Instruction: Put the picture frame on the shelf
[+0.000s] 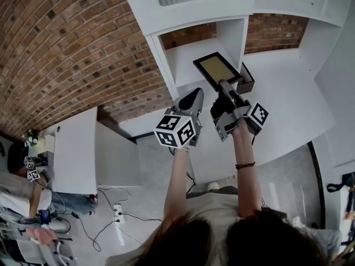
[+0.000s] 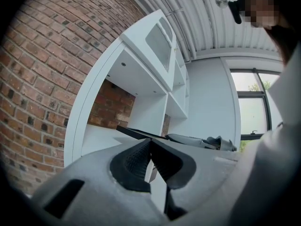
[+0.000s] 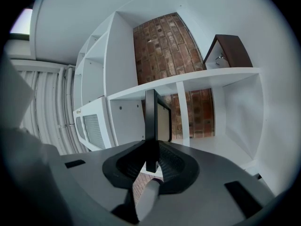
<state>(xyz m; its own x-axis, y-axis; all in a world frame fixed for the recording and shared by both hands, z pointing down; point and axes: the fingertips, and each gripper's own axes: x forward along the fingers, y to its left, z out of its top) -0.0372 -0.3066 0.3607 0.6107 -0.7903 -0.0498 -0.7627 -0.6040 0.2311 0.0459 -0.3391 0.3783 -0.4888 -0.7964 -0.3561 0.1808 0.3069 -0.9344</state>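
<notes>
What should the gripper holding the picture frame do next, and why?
Probably ease the black-edged picture frame forward into the open white shelf compartment. The right gripper is clamped on its edge, and it hangs in the air at that opening, not yet set down.

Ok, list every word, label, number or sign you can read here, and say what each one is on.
No text here can be read.
Left cube on the left gripper: black-and-white square patterns, no letters.
Right cube on the right gripper: the same kind of patterns.
Picture frame: plain tan panel, no print.
Yellowish tag on the white vented unit: too small to read.
</notes>
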